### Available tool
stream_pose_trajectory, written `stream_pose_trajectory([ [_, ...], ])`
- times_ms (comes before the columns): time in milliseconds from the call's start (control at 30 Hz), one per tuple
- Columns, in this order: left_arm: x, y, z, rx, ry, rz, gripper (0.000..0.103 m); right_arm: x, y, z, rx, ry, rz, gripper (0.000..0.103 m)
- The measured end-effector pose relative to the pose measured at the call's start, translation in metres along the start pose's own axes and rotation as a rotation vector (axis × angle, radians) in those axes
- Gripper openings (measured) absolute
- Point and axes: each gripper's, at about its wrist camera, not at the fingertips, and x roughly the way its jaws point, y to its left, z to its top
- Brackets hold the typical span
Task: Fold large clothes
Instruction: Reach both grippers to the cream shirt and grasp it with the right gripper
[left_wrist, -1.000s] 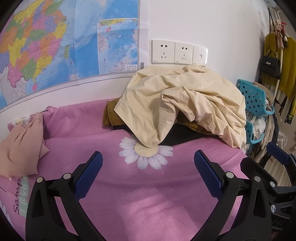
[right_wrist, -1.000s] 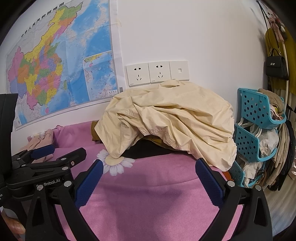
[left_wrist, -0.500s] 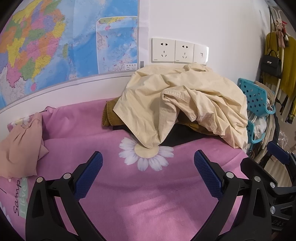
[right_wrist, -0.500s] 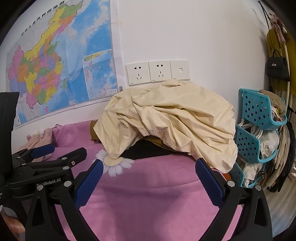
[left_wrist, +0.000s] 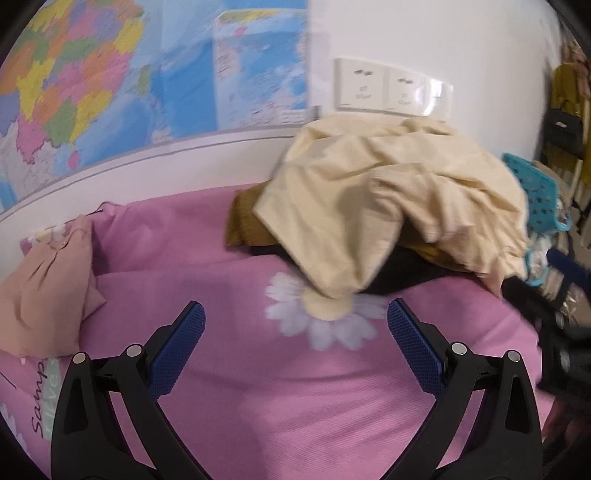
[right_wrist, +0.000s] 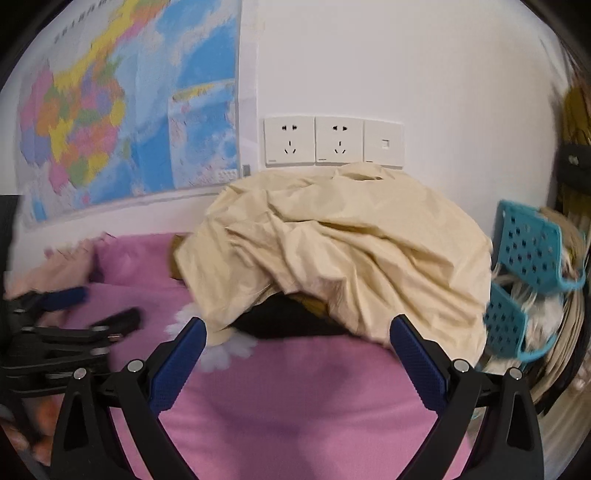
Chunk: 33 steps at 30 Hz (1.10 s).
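Right-wrist view: your right gripper has its jaws spread wide with nothing between them, low over the pink bedspread.
Left-wrist view: your left gripper is spread just as wide and also empty, above the daisy print on the same bedspread.
Garment position: the cream garment lies crumpled on top of a pile against the wall, just under the wall sockets; darker clothes show beneath its front edge.
Direction from right gripper: straight ahead and close; the lower hem hangs just beyond your fingertips.
Direction from left gripper: ahead and off to the right; only its drooping corner, over the daisy, comes near your line.
Long axis: the heap spreads left to right along the wall, though it is too bunched to tell the garment's true length.
Nearer hand: your right, as I judge it; the left has farther to travel and must angle rightward.
Next move: likely pinch the near hem and draw the garment onto the open bedspread.
Risk: the clothes underneath may drag along.
Blur: both views are smeared, so edges are approximate.
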Motion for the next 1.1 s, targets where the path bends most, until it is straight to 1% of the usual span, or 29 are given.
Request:
stream_pose_trajectory([
  [33, 0.004, 0.005, 0.001, -0.004, 0.005, 0.014, 0.098, 0.01, 0.002, 0.004, -0.031, 0.006, -0.001, 0.097],
  [100, 0.011, 0.017, 0.004, -0.01, 0.007, 0.042, 0.098, 0.04, 0.007, 0.015, -0.129, 0.02, -0.053, 0.097],
  [167, 0.017, 0.026, 0.007, -0.012, 0.011, 0.067, 0.098, 0.065, 0.011, 0.022, -0.202, 0.045, -0.078, 0.097],
  [200, 0.019, 0.03, 0.008, -0.011, 0.012, 0.074, 0.097, 0.081, 0.015, 0.026, -0.259, 0.061, -0.096, 0.097],
  [333, 0.029, 0.041, 0.011, -0.003, 0.021, 0.1, 0.097, 0.119, 0.032, 0.032, -0.436, 0.052, -0.148, 0.097],
  [433, 0.039, 0.048, 0.012, 0.0, 0.039, 0.11, 0.097, 0.142, 0.04, 0.037, -0.53, 0.047, -0.155, 0.097],
  [467, 0.042, 0.05, 0.012, 0.002, 0.043, 0.113, 0.097, 0.146, 0.04, 0.039, -0.542, 0.052, -0.132, 0.091],
  [500, 0.045, 0.052, 0.012, 0.008, 0.044, 0.121, 0.097, 0.147, 0.039, 0.042, -0.545, 0.051, -0.112, 0.069],
  [533, 0.046, 0.052, 0.012, 0.013, 0.044, 0.127, 0.098, 0.148, 0.038, 0.044, -0.54, 0.06, -0.094, 0.061],
  [567, 0.048, 0.054, 0.012, 0.018, 0.043, 0.132, 0.098, 0.147, 0.035, 0.048, -0.533, 0.066, -0.088, 0.04],
  [600, 0.05, 0.056, 0.013, 0.023, 0.041, 0.136, 0.098, 0.143, 0.031, 0.054, -0.523, 0.059, -0.089, 0.023],
  [667, 0.053, 0.061, 0.015, 0.029, 0.04, 0.147, 0.098, 0.124, 0.014, 0.074, -0.43, 0.035, -0.028, 0.011],
  [700, 0.055, 0.065, 0.017, 0.031, 0.034, 0.147, 0.098, 0.112, 0.006, 0.085, -0.396, 0.015, -0.009, 0.009],
  [733, 0.056, 0.068, 0.019, 0.032, 0.024, 0.148, 0.098, 0.092, -0.007, 0.099, -0.353, -0.027, -0.003, 0.009],
  [767, 0.057, 0.071, 0.022, 0.033, 0.005, 0.151, 0.098, 0.079, -0.014, 0.11, -0.33, -0.052, -0.004, 0.008],
  [833, 0.06, 0.073, 0.029, 0.044, -0.022, 0.15, 0.098, 0.052, -0.041, 0.13, -0.242, -0.107, 0.01, 0.008],
  [900, 0.065, 0.071, 0.039, 0.07, -0.05, 0.124, 0.098, 0.021, -0.069, 0.162, -0.145, -0.175, 0.034, 0.007],
  [967, 0.067, 0.062, 0.05, 0.107, -0.087, 0.077, 0.098, -0.002, -0.09, 0.18, -0.094, -0.231, 0.047, 0.006],
  [1067, 0.066, 0.037, 0.067, 0.196, -0.157, -0.018, 0.098, -0.035, -0.12, 0.211, -0.024, -0.297, 0.062, 0.006],
  [1100, 0.064, 0.026, 0.073, 0.225, -0.183, -0.088, 0.098, -0.043, -0.125, 0.215, -0.017, -0.31, 0.064, 0.006],
])
